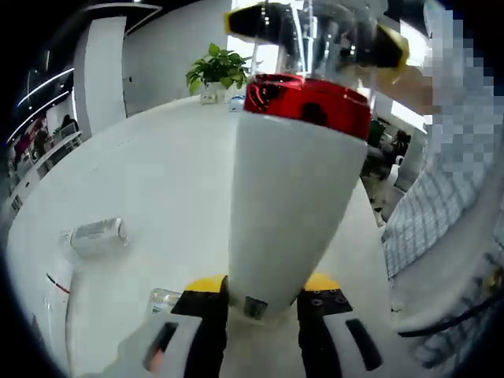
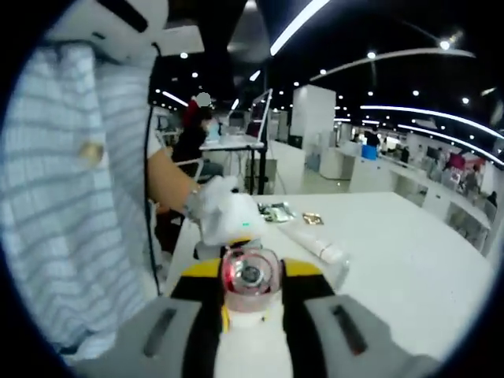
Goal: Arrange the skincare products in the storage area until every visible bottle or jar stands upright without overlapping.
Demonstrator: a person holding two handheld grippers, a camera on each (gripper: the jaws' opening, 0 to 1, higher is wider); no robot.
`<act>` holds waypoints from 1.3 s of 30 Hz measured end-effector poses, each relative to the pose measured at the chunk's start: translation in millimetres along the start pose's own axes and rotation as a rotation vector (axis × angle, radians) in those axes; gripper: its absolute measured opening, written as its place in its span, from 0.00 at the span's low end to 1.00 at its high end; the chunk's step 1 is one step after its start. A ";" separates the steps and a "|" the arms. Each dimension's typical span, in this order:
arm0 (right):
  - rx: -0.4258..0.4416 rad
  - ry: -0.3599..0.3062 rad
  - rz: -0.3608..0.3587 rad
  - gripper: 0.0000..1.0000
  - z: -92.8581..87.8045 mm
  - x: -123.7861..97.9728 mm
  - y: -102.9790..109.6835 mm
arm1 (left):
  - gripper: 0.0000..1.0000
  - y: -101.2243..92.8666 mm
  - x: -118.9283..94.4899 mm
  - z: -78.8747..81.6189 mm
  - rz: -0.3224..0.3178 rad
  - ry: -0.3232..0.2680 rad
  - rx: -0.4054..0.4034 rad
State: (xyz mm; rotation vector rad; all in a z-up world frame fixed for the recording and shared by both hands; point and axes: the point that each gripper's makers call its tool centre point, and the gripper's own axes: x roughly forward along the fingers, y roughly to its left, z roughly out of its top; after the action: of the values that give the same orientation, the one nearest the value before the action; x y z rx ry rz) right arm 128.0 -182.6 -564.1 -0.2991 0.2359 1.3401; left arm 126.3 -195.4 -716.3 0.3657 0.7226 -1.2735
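A large white bottle (image 1: 287, 197) with a red band (image 1: 307, 101) and a clear cap rises up the middle of the left gripper view. My left gripper (image 1: 264, 285) is shut on its base, one yellow-tipped jaw on each side. My right gripper (image 1: 315, 35) comes in at the top and clamps the clear cap. In the right gripper view, that cap (image 2: 250, 277) with its red ring sits between the jaws of my right gripper (image 2: 252, 266). A small clear bottle (image 1: 98, 234) lies on its side on the white table (image 1: 157, 173). A white tube (image 2: 311, 240) lies flat on the table too.
A potted plant (image 1: 219, 69) stands at the table's far edge. Two small packets (image 2: 276, 211) lie beyond the tube. A person in a checked shirt (image 1: 441, 197) stands close on one side, with a white-gloved hand (image 2: 224, 213) just past the cap. Desks and people fill the room behind.
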 end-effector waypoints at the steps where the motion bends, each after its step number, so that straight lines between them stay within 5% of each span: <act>1: -0.003 0.001 0.003 0.26 0.8 2.0 0.6 | 0.35 -0.1 -0.2 0.2 0.000 -0.002 -0.001; 17: 0.031 -0.004 -0.023 0.28 2.7 26.7 2.5 | 0.33 -1.4 -9.7 2.0 0.020 -0.072 -0.010; 23: 0.075 -0.006 -0.111 0.33 -11.9 19.8 -1.6 | 0.33 -1.7 -13.5 3.7 0.011 -0.091 -0.030; 28: 0.193 -0.014 -0.185 0.34 -33.1 13.7 -1.8 | 0.34 -1.5 -18.1 7.0 0.014 -0.108 -0.019; 39: 0.409 -0.021 -0.398 0.31 -68.5 37.4 1.9 | 0.32 -1.9 -16.9 4.4 0.026 -0.108 0.001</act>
State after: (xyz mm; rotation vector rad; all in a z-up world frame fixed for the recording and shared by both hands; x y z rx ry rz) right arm 134.4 -171.6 -641.2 0.0156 0.4029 0.8754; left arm 123.8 -186.3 -701.5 0.3039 0.6232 -1.2595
